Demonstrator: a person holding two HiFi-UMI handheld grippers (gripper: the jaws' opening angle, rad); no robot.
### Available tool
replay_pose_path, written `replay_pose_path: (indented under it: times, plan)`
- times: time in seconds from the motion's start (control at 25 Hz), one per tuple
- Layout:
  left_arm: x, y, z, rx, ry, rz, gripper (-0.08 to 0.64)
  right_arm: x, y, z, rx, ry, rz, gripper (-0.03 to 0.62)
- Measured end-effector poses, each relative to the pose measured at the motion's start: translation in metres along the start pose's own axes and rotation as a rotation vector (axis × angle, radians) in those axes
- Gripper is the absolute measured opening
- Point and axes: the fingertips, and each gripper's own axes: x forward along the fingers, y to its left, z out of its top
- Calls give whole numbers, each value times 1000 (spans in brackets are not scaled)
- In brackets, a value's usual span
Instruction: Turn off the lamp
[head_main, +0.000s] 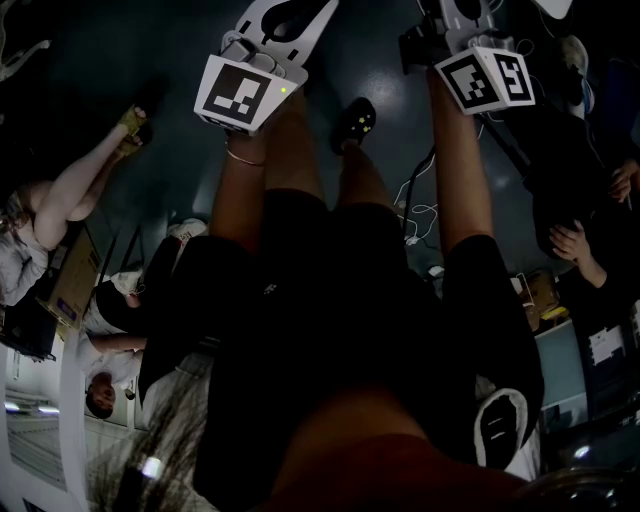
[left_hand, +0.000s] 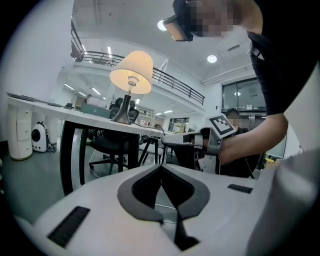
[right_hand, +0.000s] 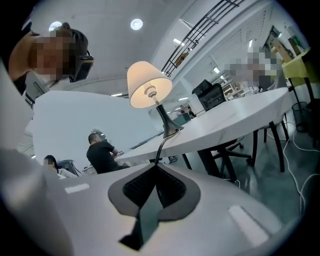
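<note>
Left gripper (left_hand: 161, 167), nearest the lens: jaws fully closed, tips meeting, nothing between them. Right gripper (right_hand: 155, 167): likewise closed and empty. Both are held low, near the person's legs, pointing roughly level, well short of the table (left_hand: 100, 122); this reads as a ready posture before any reach. Lamp (left_hand: 131, 75), still lit, stands on the table ahead of and above both grippers: up and left of the left jaws, almost directly above the right jaws' line. Cord (right_hand: 160, 145) drops from the lamp's base over the table edge towards the right gripper. No switch can be made out, so the task appears not yet begun.
</note>
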Motion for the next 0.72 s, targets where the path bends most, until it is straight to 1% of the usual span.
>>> replay_pose_path:
  times: [0.08,0.16,0.28,0.36,0.56,0.6,0.64,0.72]
  plan:
    - [3,0,1,-29,-11,7,8,-1,3,4,18,-5,13,8]
    - [6,0,0,-38,-9,1,8,-3,5,10,52,-17,29,8]
    - [15,-3,1,-11,-1,-12,8,-6,7,21,104,-39,53,8]
    - [21,-6,6,-1,-11,-24,9,-9,7,27,124,-49,64,8]
    - [32,-12,23,-6,-54,-47,13,-15,14,40,157,-64,79,8]
    - [34,-12,23,-6,-52,-53,35,-15,16,40,163,-65,81,8]
    - [36,-12,21,-6,-47,-60,74,-16,17,39,171,-66,84,8]
    - [43,-13,17,-7,-33,-77,105,-16,18,39,188,-75,97,8]
